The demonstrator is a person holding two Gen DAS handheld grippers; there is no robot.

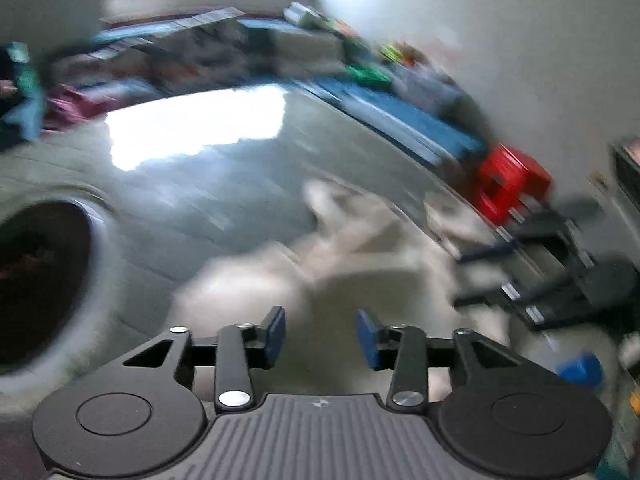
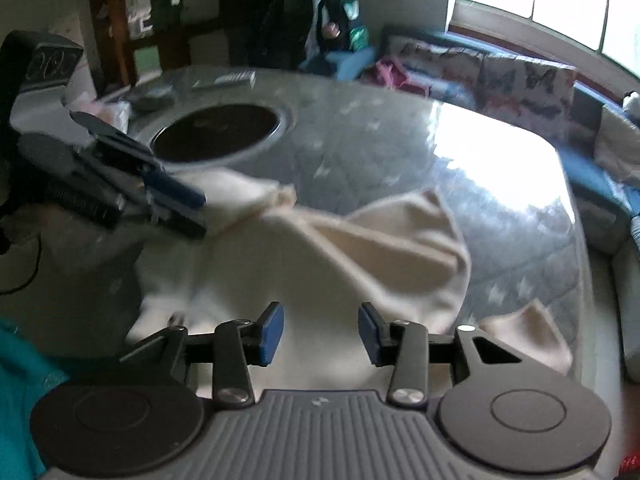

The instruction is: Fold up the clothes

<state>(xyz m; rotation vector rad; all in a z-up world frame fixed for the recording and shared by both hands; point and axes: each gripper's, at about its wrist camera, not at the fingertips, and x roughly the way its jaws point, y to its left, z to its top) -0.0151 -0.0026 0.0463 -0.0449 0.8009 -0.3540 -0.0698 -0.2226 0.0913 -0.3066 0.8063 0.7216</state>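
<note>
A cream garment lies crumpled on the glossy grey table. In the left wrist view it shows as a blurred pale heap. My right gripper is open, hovering over the garment's near part with nothing between its blue pads. My left gripper is open and empty above the garment's near edge. It also shows in the right wrist view, at the garment's left end; its hold there cannot be told. The other gripper shows dark and blurred at the right of the left wrist view.
A dark round inset sits in the table, left of the garment. A sofa with cushions runs along the window side. A red stool stands beyond the table edge. A person stands at the far end.
</note>
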